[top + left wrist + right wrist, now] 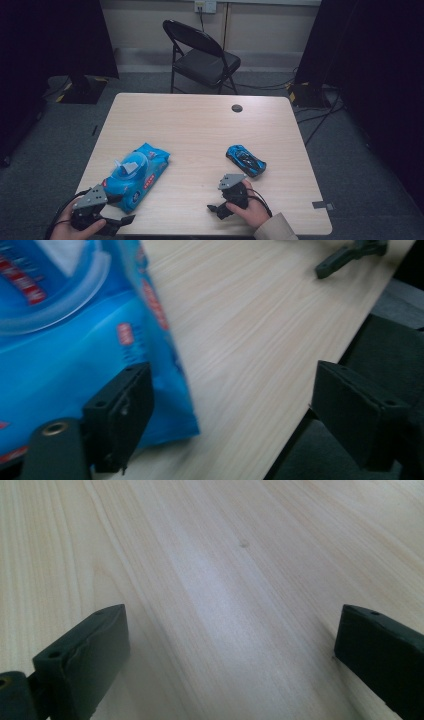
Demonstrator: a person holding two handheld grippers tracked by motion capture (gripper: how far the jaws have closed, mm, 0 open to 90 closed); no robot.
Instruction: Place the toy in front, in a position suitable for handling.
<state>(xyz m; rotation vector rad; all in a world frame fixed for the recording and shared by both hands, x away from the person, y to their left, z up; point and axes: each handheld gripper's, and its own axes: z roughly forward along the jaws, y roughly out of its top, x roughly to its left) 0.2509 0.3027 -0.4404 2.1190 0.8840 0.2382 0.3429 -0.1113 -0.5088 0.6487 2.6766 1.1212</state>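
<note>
A blue wipes pack point(136, 176) lies at the table's point(200, 125) near left, just beyond the left gripper point(117, 221), whose jaws stand apart and empty. The right gripper point(216, 209) rests open near a toy car point(245, 160). A good grip would likely straddle the pack's corner squarely. The pack's flap looks raised, with one wipe showing.

Wipes pack point(135, 175): on the table point(200, 120), at its near left part.
Toy car point(245, 160): on the table, right of the pack, well apart from it.
Left gripper point(125, 221): at the near edge, just beside the pack's near end.
Right gripper point(214, 209): near the car, before it.
Chair point(202, 55): behind the table.
</note>
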